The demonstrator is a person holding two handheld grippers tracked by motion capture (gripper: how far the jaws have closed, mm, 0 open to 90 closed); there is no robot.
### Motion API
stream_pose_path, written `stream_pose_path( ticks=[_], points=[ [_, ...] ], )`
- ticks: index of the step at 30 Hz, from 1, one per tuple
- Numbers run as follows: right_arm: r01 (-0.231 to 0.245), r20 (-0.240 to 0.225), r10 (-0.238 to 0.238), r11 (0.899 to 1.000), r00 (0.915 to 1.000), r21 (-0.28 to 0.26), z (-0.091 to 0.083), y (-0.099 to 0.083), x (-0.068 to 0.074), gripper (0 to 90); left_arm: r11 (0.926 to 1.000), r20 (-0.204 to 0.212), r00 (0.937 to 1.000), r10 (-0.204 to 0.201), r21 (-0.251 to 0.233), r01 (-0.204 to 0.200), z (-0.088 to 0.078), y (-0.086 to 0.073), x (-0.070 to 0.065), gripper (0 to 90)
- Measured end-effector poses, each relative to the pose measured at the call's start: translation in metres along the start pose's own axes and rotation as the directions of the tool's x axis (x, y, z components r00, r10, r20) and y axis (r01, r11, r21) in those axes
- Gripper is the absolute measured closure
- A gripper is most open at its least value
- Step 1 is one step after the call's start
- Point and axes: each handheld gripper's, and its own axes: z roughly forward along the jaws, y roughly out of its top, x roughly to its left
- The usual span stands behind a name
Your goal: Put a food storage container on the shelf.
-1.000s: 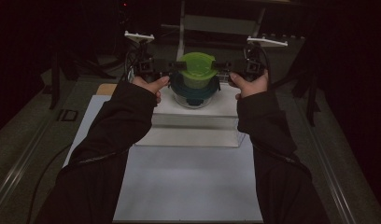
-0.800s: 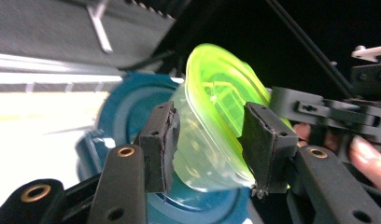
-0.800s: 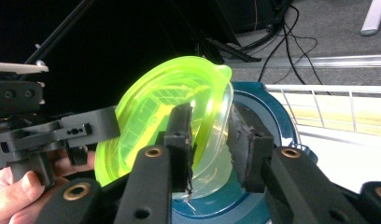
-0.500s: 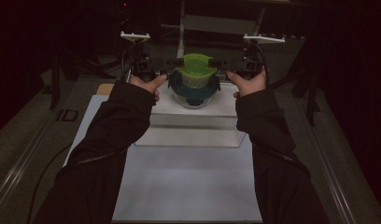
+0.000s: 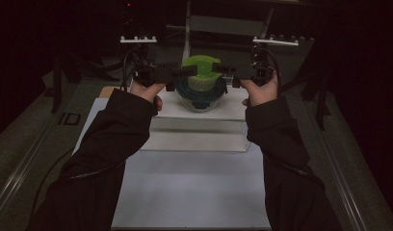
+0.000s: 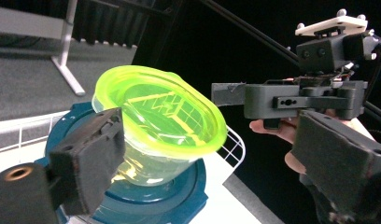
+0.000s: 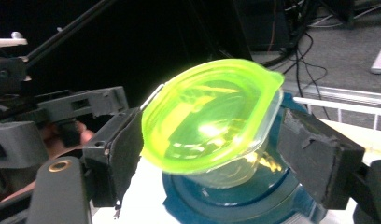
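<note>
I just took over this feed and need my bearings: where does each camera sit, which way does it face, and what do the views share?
High view: above the person's side, looking forward and down at the table; both sleeves, left gripper and right gripper flank the green-lidded container.
Left gripper view: rides the left gripper, facing the container and the opposite hand.
Right gripper view: rides the right gripper, facing the container from the other side.
Shared: all three show the container on the blue-rimmed bowl; both grippers' jaws have just been opening around it.
</note>
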Motion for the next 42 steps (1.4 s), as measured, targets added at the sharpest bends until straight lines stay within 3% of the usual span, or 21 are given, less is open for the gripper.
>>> stream_pose_path(
  ticks=[7, 20, 25, 29, 34, 42],
  points=[
    [0.05, -0.01, -0.05, 0.999, 0.9987, 0.003, -0.012, -0.016, 0.008, 22.3, 0.9981, 0.011, 0.998, 0.062, 0.006, -0.062, -0.011, -0.017, -0.005, 4.3],
    [0.087, -0.058, -0.085, 0.996, 0.9947, 0.035, -0.026, -0.064, 0.008, 22.5, 0.9905, 0.029, 0.9903, 0.136, 0.013, -0.137, -0.029, -0.053, -0.017, 4.3],
    [0.116, -0.064, -0.114, 0.993, 0.9914, 0.032, -0.028, -0.086, 0.009, 22.5, 0.9842, 0.061, 0.9825, 0.176, 0.01, -0.177, -0.033, -0.071, -0.021, 5.2],
    [0.131, -0.076, -0.128, 0.991, 0.9889, 0.026, -0.029, -0.104, 0.008, 22.5, 0.977, 0.069, 0.9758, 0.207, 0.035, -0.21, -0.034, -0.089, -0.023, 5.1],
    [0.14, -0.087, -0.136, 0.99, 0.9868, 0.035, -0.027, -0.124, 0.006, 22.1, 0.9749, 0.089, 0.9738, 0.209, 0.058, -0.215, -0.034, -0.107, -0.021, 5.1],
    [0.179, -0.091, -0.175, 0.983, 0.9804, 0.042, -0.024, -0.166, -0.001, 21.2, 0.9637, 0.1, 0.9623, 0.253, 0.061, -0.26, -0.031, -0.139, -0.019, 5.1]
  ],
)
